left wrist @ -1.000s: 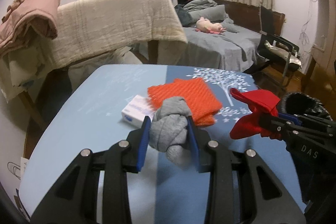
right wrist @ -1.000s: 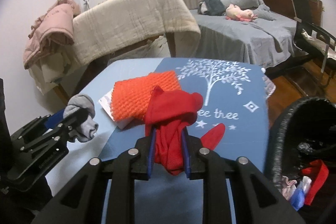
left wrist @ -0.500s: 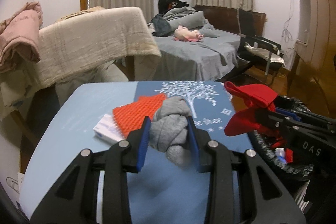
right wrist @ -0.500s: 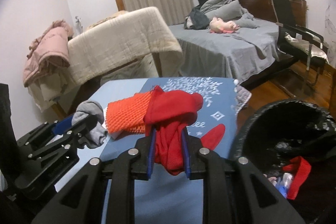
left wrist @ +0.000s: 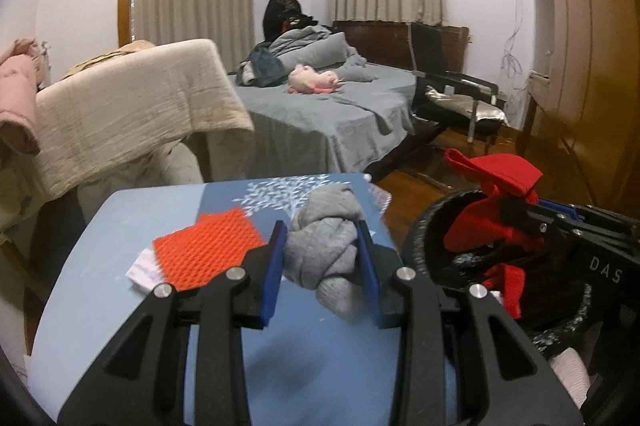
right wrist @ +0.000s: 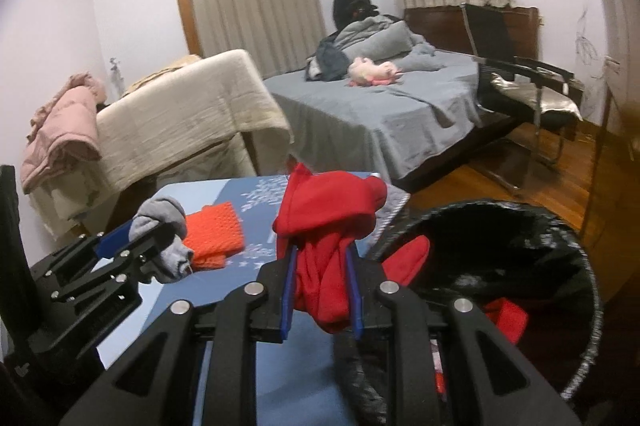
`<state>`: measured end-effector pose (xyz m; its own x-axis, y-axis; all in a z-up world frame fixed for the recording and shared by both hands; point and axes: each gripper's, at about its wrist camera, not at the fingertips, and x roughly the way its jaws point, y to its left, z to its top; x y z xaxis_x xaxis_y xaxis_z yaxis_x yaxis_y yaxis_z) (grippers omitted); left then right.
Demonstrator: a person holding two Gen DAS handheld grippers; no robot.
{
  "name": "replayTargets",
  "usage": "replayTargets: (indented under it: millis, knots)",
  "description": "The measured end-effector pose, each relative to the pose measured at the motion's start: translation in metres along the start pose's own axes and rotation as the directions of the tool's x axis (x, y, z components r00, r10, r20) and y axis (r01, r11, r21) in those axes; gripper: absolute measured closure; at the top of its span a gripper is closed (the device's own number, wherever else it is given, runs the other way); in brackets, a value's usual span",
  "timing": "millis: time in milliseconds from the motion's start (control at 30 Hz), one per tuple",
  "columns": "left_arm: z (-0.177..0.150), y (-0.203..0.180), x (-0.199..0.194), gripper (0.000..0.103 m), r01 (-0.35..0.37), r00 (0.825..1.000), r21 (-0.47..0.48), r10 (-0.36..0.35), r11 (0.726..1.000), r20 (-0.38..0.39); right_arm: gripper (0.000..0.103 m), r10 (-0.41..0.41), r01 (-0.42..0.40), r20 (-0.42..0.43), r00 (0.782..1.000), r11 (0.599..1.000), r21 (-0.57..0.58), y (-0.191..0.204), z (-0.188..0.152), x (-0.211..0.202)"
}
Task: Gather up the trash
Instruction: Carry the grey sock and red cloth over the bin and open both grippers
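Dim indoor light, fisheye-warped edges

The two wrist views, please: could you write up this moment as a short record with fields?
Setting: bedroom, blue table, grey bed behind
Left gripper: shut on a knotted grey sock
Right gripper: shut on a bunched red cloth
Bin: black-lined, beside the table, red scraps inside
Left on table: orange mesh pad over a white packet
Task stage: both items lifted, neither dropped into the bin yet
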<state>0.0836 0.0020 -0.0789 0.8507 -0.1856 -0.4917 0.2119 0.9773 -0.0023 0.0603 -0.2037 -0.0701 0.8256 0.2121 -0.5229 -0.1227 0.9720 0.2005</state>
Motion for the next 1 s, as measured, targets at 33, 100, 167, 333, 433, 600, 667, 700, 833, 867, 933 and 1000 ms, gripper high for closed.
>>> replayTargets:
  millis: [33, 100, 167, 333, 433, 600, 667, 700, 833, 867, 933, 1000]
  knots:
    - [0.001, -0.004, 0.001, 0.070, 0.011, 1.000, 0.003, -0.011, 1.000, 0.000, 0.081, -0.011, 0.011, 0.004, 1.000, 1.000, 0.005, -0.005, 0.000, -0.003]
    - [0.003, -0.014, 0.002, 0.070, 0.032, 1.000, 0.013, -0.032, 0.999, 0.002, 0.081, -0.034, 0.034, 0.012, 0.999, 0.999, 0.018, -0.016, -0.001, -0.008]
    - [0.006, -0.024, 0.004, 0.070, 0.052, 0.999, 0.025, -0.052, 0.998, 0.004, 0.081, -0.054, 0.053, 0.017, 0.998, 0.998, 0.031, -0.027, -0.001, -0.013]
    - [0.008, -0.046, 0.009, 0.070, 0.094, 0.996, 0.051, -0.094, 0.994, 0.008, 0.081, -0.108, 0.107, 0.028, 0.994, 0.993, 0.050, -0.051, -0.002, -0.025]
    - [0.008, -0.056, 0.012, 0.070, 0.116, 0.993, 0.066, -0.117, 0.991, 0.007, 0.081, -0.137, 0.135, 0.032, 0.990, 0.989, 0.065, -0.066, -0.003, -0.031]
    - [0.009, -0.077, 0.021, 0.070, 0.161, 0.987, 0.094, -0.162, 0.982, 0.000, 0.081, -0.179, 0.176, 0.029, 0.983, 0.981, 0.079, -0.087, -0.005, -0.037]
    - [0.008, -0.088, 0.024, 0.070, 0.180, 0.984, 0.107, -0.180, 0.978, -0.004, 0.081, -0.193, 0.190, 0.028, 0.981, 0.978, 0.084, -0.095, -0.005, -0.039]
    - [0.008, -0.091, 0.027, 0.070, 0.187, 0.982, 0.112, -0.187, 0.976, -0.006, 0.081, -0.200, 0.197, 0.027, 0.979, 0.977, 0.085, -0.099, -0.006, -0.039]
    - [0.007, -0.107, 0.035, 0.070, 0.218, 0.976, 0.129, -0.219, 0.967, -0.011, 0.081, -0.226, 0.224, 0.022, 0.974, 0.971, 0.086, -0.112, -0.007, -0.041]
    - [0.007, -0.112, 0.038, 0.070, 0.227, 0.974, 0.132, -0.228, 0.965, -0.014, 0.081, -0.231, 0.228, 0.021, 0.973, 0.970, 0.087, -0.114, -0.007, -0.040]
    - [0.006, -0.118, 0.043, 0.070, 0.240, 0.971, 0.139, -0.240, 0.961, -0.019, 0.081, -0.241, 0.239, 0.017, 0.970, 0.967, 0.089, -0.120, -0.008, -0.040]
    - [0.005, -0.126, 0.050, 0.070, 0.257, 0.966, 0.143, -0.256, 0.956, -0.027, 0.081, -0.249, 0.247, 0.012, 0.968, 0.965, 0.090, -0.126, -0.010, -0.039]
